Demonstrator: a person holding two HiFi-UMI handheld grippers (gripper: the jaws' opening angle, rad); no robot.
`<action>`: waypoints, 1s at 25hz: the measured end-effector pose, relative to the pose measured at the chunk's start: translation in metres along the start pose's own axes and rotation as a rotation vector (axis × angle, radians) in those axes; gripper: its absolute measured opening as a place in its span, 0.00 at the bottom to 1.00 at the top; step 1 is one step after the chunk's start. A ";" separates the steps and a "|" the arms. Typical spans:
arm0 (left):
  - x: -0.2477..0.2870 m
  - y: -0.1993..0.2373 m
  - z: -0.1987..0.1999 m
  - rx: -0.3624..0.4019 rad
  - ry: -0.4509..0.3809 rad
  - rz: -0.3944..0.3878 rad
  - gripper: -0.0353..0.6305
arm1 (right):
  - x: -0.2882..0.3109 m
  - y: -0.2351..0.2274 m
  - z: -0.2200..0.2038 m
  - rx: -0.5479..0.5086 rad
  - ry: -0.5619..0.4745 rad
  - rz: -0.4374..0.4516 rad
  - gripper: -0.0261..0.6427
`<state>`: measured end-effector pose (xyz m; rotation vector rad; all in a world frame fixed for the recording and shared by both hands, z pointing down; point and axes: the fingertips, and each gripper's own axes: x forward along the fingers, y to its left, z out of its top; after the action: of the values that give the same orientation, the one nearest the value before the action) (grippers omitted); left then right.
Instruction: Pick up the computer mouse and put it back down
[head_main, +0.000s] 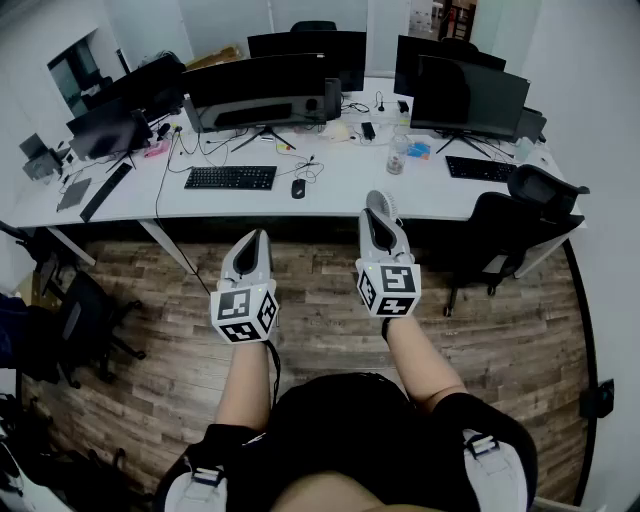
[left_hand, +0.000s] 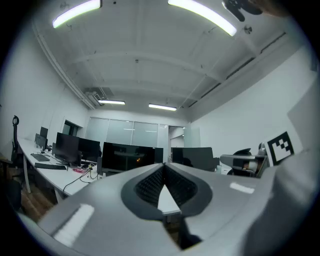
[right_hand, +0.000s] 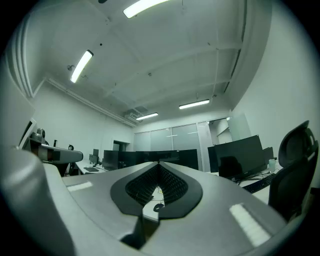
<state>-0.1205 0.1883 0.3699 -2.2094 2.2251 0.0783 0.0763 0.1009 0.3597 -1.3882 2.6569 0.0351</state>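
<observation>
A small black computer mouse (head_main: 298, 188) lies on the long white desk (head_main: 340, 190), just right of a black keyboard (head_main: 230, 177). Both grippers hover over the wooden floor, short of the desk's front edge and apart from the mouse. My left gripper (head_main: 262, 235) (left_hand: 164, 165) is shut and holds nothing. My right gripper (head_main: 381, 198) (right_hand: 159, 163) also has its tips together with nothing in them. In the right gripper view the mouse (right_hand: 158, 207) shows small through the gap below the tips.
Several black monitors (head_main: 265, 85) line the desk, with cables, a clear bottle (head_main: 397, 155) and a second keyboard (head_main: 480, 168). A black office chair (head_main: 520, 215) stands at the desk's right end. Another chair (head_main: 85, 310) is on the floor at the left.
</observation>
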 end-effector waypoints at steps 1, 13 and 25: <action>-0.001 -0.001 -0.001 -0.003 0.003 -0.001 0.14 | -0.001 -0.002 0.000 0.005 -0.002 -0.006 0.04; 0.003 0.016 -0.008 -0.015 0.009 -0.022 0.14 | 0.007 0.011 -0.005 0.005 -0.009 -0.038 0.04; 0.031 0.057 -0.028 -0.031 0.041 -0.082 0.14 | 0.038 0.019 -0.018 0.001 -0.004 -0.124 0.04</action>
<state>-0.1765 0.1570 0.3987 -2.3355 2.1648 0.0675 0.0371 0.0795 0.3717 -1.5470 2.5618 0.0236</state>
